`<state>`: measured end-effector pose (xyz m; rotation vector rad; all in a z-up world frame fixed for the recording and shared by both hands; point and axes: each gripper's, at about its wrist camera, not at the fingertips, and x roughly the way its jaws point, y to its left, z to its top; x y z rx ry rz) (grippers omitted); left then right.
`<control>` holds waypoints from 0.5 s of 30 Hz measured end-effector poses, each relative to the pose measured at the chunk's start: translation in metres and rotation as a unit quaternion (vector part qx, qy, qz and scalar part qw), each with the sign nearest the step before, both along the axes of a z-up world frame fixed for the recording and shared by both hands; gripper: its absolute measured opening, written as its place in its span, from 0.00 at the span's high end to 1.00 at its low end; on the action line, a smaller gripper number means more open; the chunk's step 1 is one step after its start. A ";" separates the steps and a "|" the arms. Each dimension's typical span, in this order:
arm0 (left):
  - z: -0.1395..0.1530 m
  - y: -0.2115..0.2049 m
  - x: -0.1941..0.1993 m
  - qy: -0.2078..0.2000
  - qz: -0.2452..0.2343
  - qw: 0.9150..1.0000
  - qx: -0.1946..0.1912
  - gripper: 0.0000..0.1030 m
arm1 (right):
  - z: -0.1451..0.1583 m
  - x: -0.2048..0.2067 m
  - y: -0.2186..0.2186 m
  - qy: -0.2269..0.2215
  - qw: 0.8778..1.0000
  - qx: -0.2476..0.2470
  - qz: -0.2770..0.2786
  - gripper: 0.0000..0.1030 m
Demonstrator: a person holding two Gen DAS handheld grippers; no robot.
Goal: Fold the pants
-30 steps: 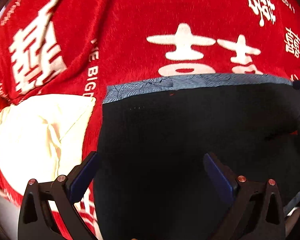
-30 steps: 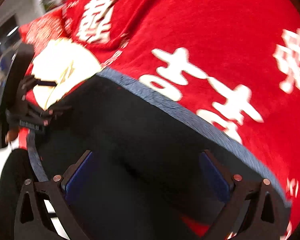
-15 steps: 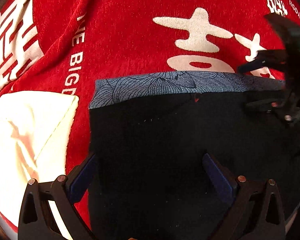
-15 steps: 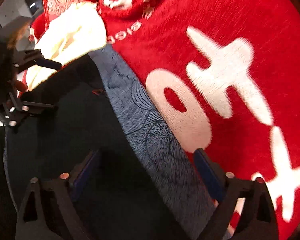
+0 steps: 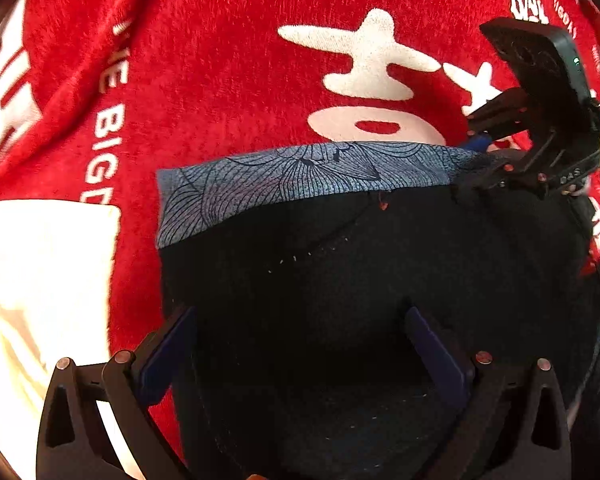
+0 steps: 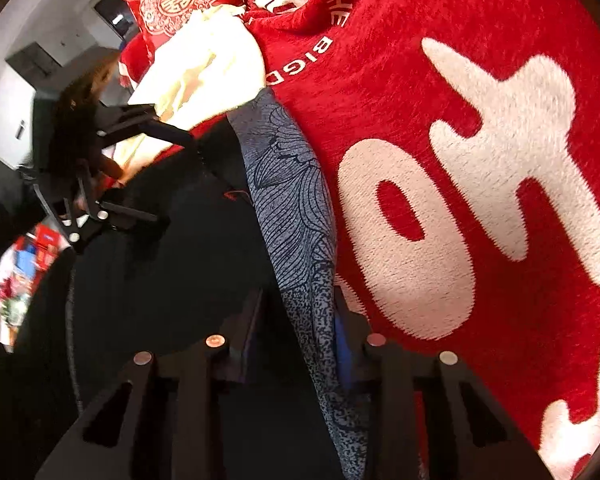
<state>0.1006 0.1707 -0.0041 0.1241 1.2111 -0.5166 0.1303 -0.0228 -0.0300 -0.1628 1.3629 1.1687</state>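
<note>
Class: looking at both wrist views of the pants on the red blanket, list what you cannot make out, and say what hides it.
- Pants legs and hems: cut off by the bottom edge in both views.
- Right gripper pad contact: the patterned waistband between its closing jaws hides it.
- Cream cloth: overexposed in the left view.
- Room behind the left gripper: blurred.

Red blanket [image 5: 228,80] open beyond pants [image 5: 340,280]; cream cloth [image 5: 40,280] left.

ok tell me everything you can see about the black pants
The pants are black, soft fabric, with a grey-blue waistband printed in fine dark line patterns and a tiny red mark just below it. They lie spread flat on a red blanket with white lettering, beside a cream cloth. The right gripper is closing its fingers across the waistband; the left gripper hangs open over the dark cloth.
</note>
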 end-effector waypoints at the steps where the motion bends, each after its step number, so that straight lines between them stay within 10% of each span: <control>1: -0.001 0.004 0.003 0.005 0.000 1.000 -0.004 0.00 | -0.001 0.001 0.000 0.000 1.000 0.003 0.000 0.67; 15: -0.001 0.044 0.005 0.036 0.023 0.998 -0.048 0.00 | 0.037 -0.015 -0.005 -0.067 0.994 0.084 -0.010 0.88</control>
